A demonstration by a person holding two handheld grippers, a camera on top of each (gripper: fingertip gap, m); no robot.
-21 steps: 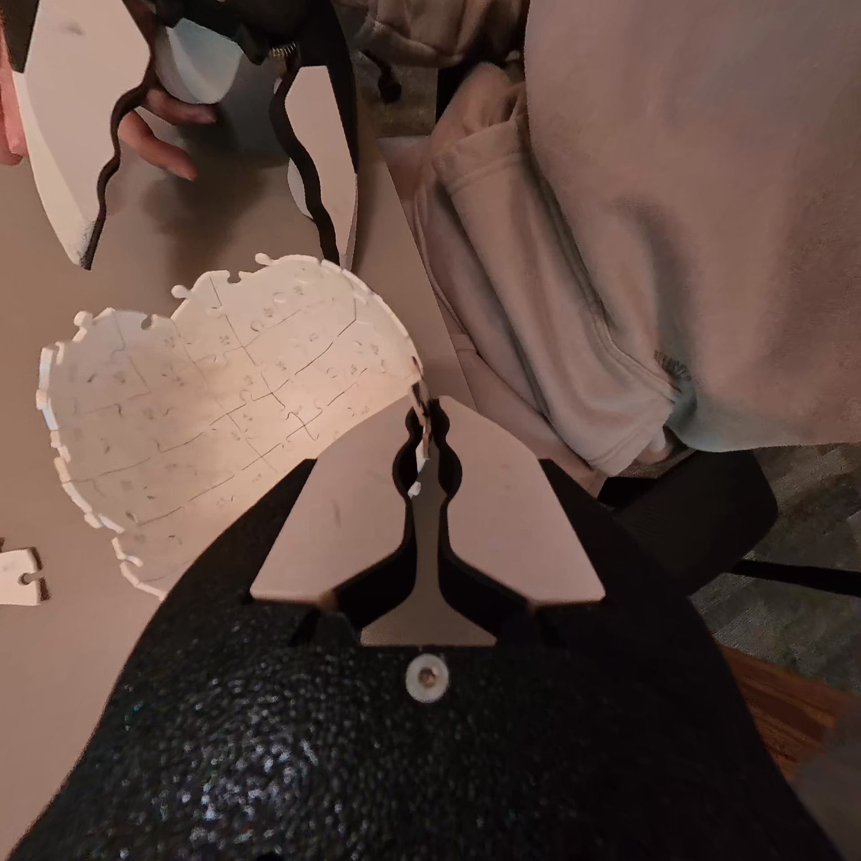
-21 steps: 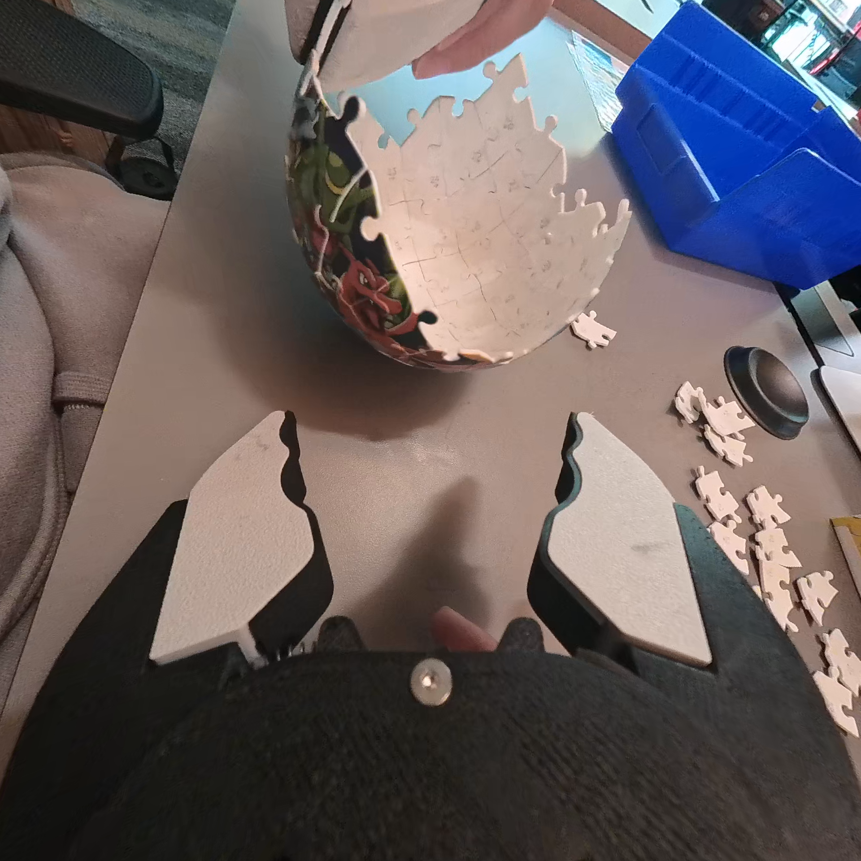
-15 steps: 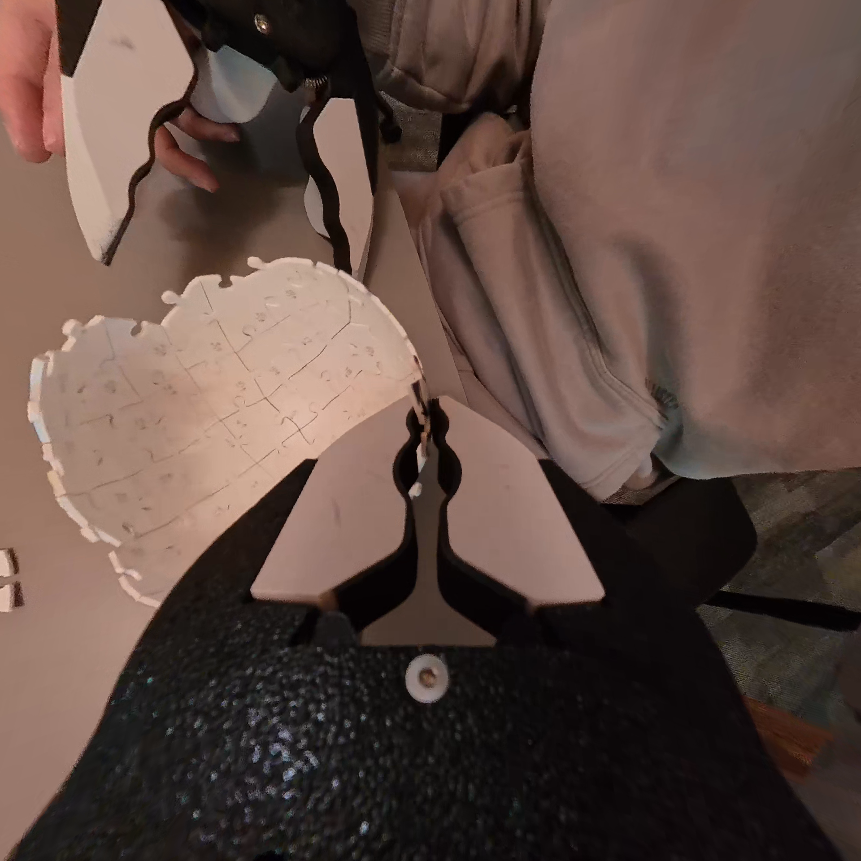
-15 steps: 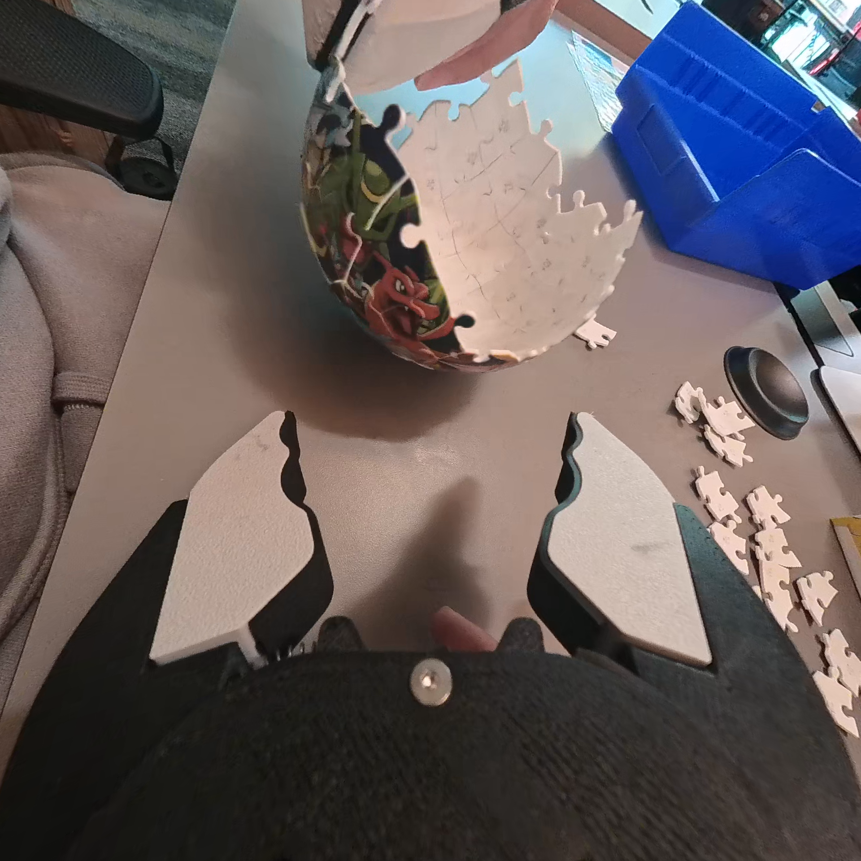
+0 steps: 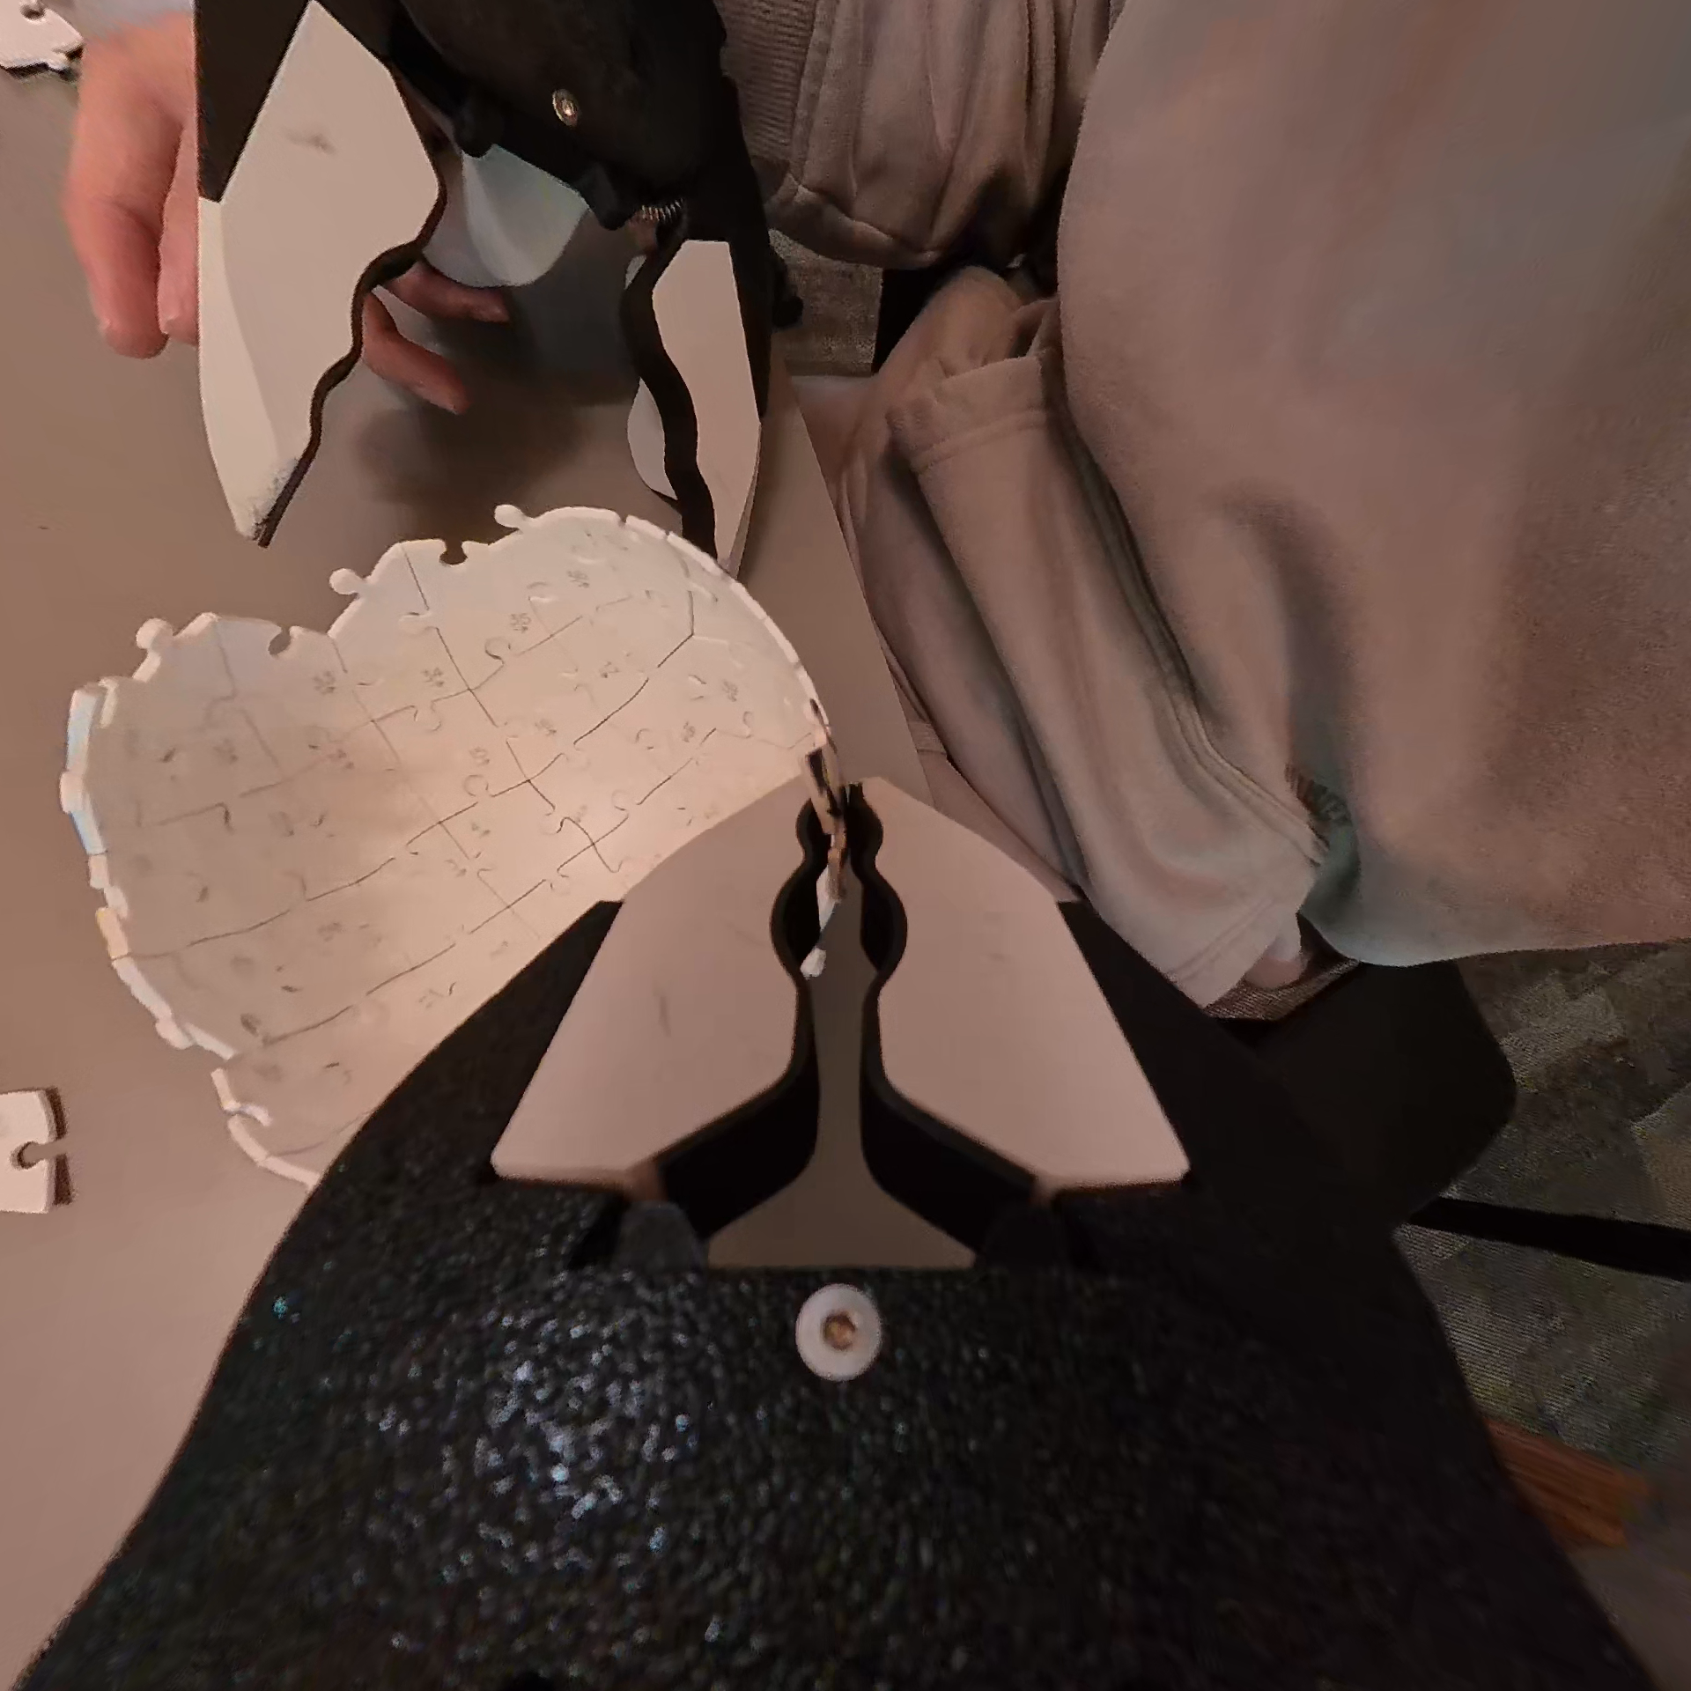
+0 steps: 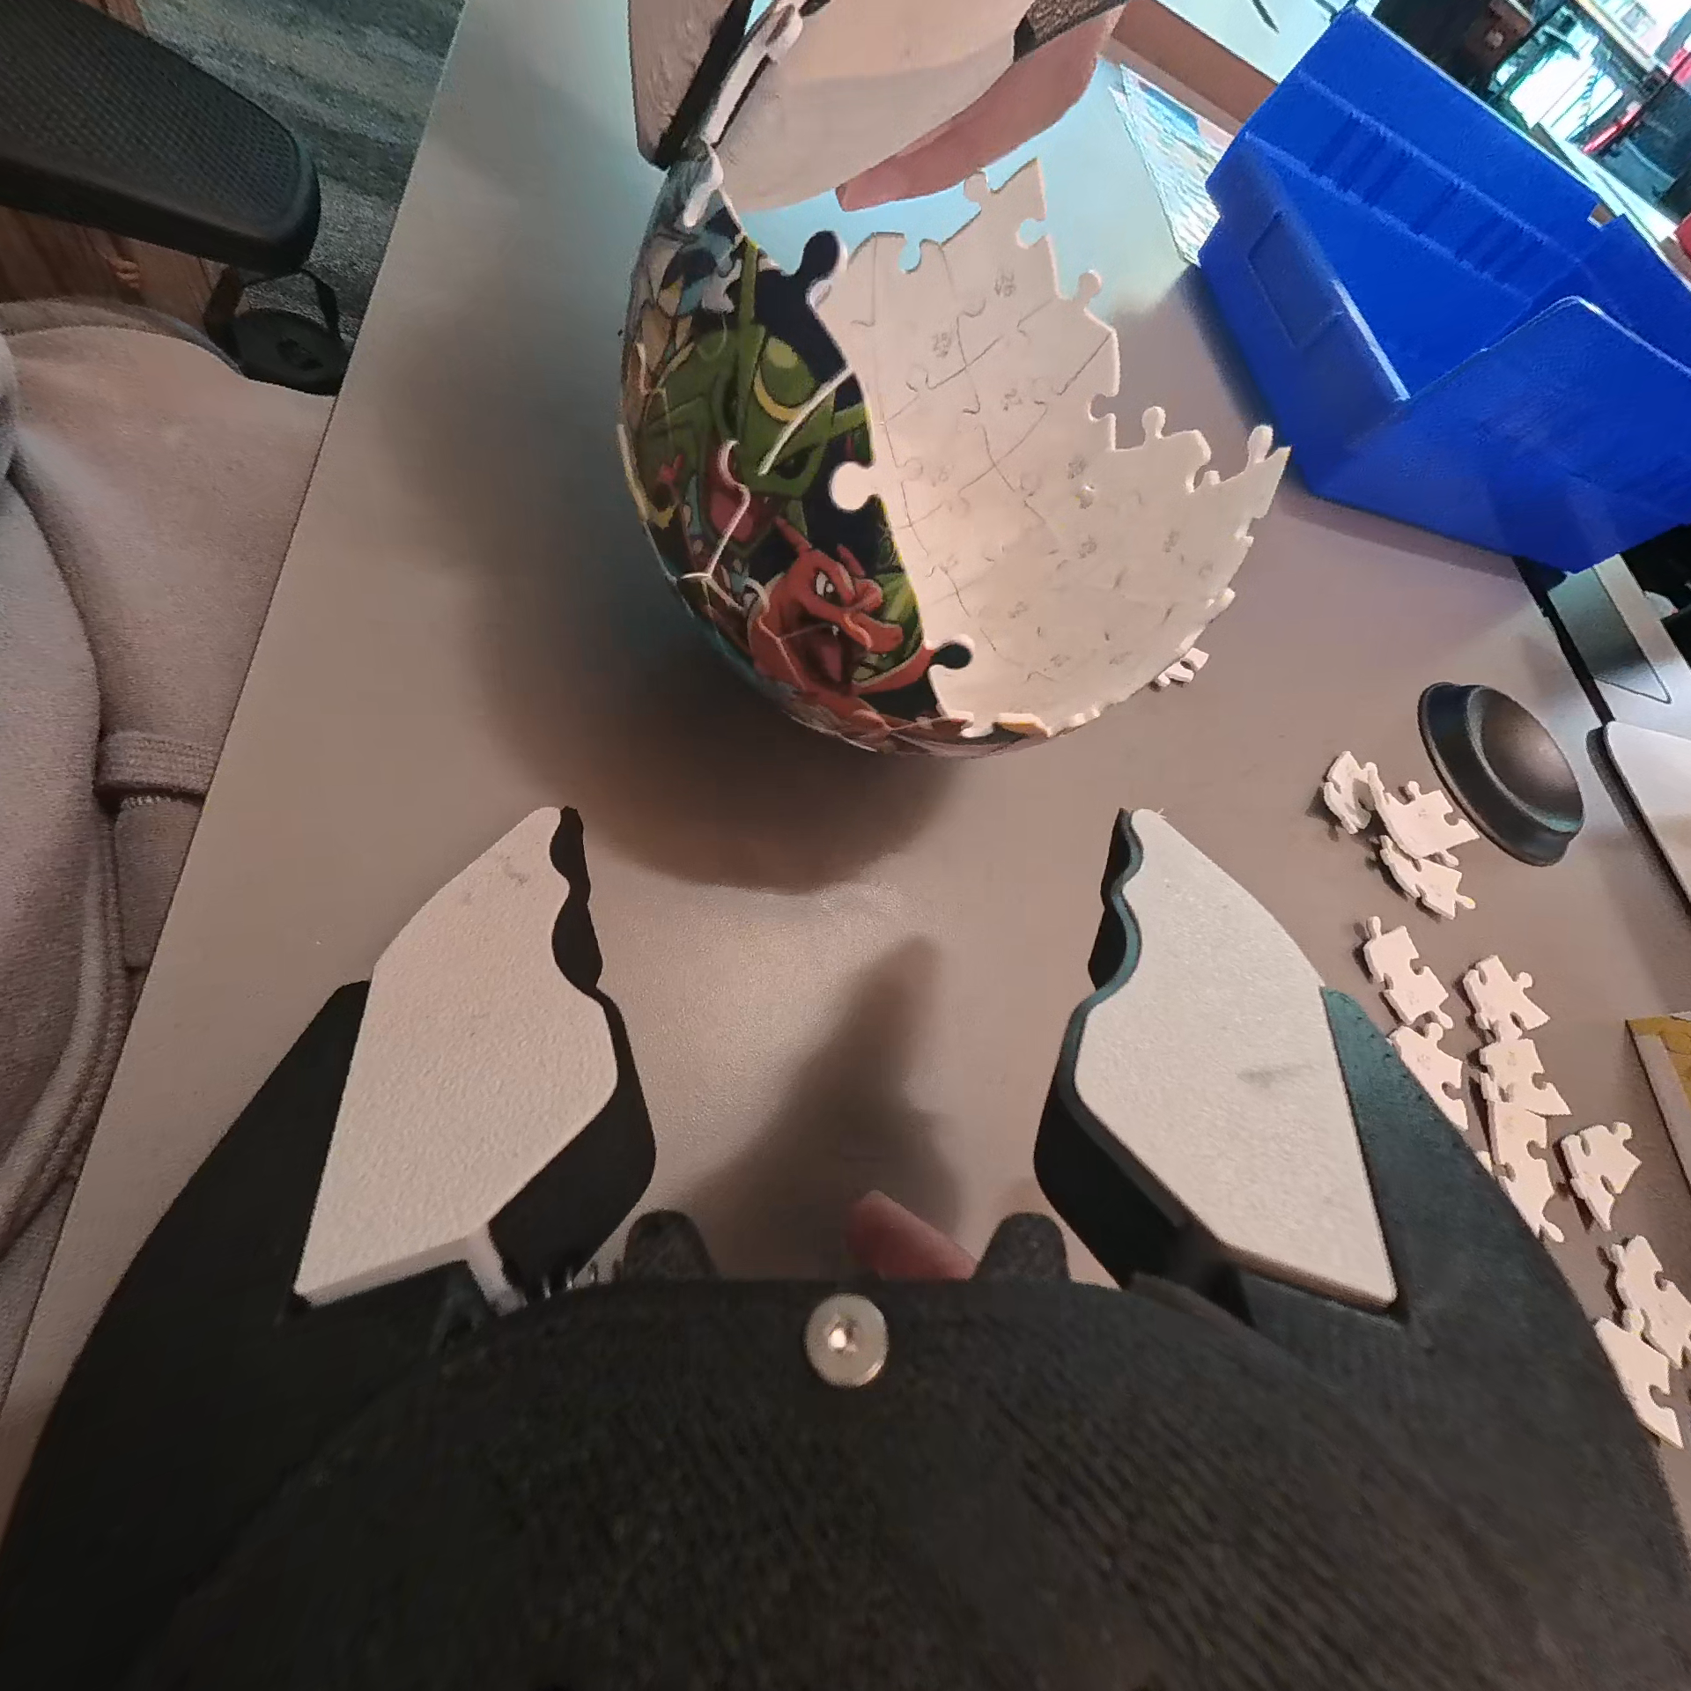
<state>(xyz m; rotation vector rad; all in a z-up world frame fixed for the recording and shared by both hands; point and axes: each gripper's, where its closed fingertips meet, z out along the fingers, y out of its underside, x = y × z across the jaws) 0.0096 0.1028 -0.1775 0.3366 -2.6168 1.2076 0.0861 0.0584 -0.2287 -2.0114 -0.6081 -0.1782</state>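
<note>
A half-built puzzle ball shell, white inside and with a colourful cartoon print outside, rests on the grey table. My left gripper is shut on the shell's rim at its near right edge. It also shows at the top of the right wrist view, pinching the shell's upper rim. My right gripper is open and empty, low over the table just short of the shell. In the left wrist view it hangs open just beyond the shell's far rim.
Several loose white puzzle pieces lie at the right, one left of the shell. A black round stand and blue bins sit at the right. A person's grey sweatshirt and chair armrest border the table. The grippers' ends are close to 11 cm from one another.
The left gripper has turned the shell, so more of the printed outside faces the right camera and the opening faces right. The right gripper has stayed open and shows closer in the left view.
</note>
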